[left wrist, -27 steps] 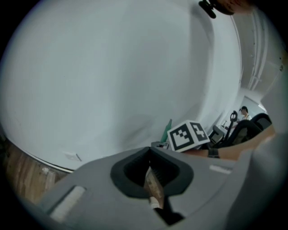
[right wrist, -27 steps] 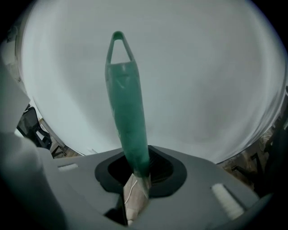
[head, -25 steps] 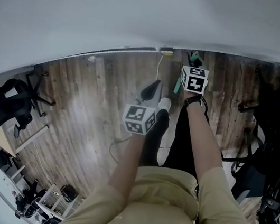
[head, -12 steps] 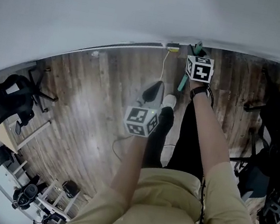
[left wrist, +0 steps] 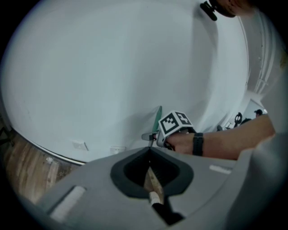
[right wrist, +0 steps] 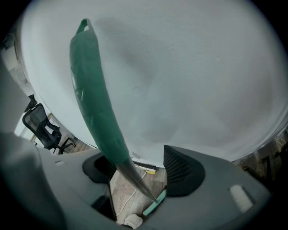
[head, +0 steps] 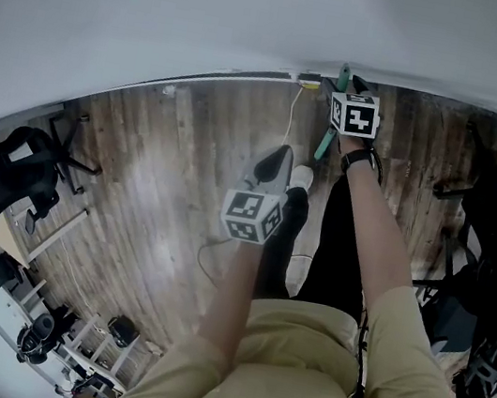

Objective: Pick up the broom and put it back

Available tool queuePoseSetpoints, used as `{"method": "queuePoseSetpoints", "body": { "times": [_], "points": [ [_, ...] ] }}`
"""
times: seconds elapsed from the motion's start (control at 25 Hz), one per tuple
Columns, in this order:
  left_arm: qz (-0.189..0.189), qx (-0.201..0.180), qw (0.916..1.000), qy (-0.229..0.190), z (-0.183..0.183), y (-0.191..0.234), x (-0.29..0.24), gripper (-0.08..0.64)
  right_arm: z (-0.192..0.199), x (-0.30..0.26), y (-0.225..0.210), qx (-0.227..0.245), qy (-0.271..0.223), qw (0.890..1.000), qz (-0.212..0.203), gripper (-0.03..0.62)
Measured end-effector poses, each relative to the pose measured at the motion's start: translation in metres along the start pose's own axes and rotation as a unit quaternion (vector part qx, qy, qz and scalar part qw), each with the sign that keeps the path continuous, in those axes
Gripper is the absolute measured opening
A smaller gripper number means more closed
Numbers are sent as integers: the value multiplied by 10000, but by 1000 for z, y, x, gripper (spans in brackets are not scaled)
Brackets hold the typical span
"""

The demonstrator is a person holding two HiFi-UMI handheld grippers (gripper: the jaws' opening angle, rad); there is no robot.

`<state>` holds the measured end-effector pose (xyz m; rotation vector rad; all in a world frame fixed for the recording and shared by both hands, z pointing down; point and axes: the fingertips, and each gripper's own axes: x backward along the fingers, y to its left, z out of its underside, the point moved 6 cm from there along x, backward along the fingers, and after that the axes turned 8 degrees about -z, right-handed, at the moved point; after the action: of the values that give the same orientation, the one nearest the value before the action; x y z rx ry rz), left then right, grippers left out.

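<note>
Left gripper (left wrist: 150,164) jaws together; right gripper (right wrist: 140,173) jaws just opening, broom handle (right wrist: 96,112) between.

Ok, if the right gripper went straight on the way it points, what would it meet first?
Probably the broom handle: it stands between the jaws of the right gripper, which have just been opening. Behind it comes the white wall, depth unclear.

The broom (right wrist: 96,112) has a smooth, faintly glossy green plastic grip on a dull grey metal shaft. The floor (head: 157,177) is dark wood planking with a soft sheen at centre left. The wall (head: 168,8) is matt white. The left hand-held gripper (left wrist: 149,152) has a matt grey plastic shell. The shorts (head: 296,364) are tan cloth.
</note>
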<state>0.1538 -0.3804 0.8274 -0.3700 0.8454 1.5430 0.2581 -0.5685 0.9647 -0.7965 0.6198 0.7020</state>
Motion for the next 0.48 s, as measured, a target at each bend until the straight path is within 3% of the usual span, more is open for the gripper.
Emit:
{"method": "queuePoseSetpoints", "body": {
  "times": [0.48],
  "points": [
    [-31,99,9999,1,3,4,-3,3,5,1,16,-1,-43,9999,-164,387]
  ]
}}
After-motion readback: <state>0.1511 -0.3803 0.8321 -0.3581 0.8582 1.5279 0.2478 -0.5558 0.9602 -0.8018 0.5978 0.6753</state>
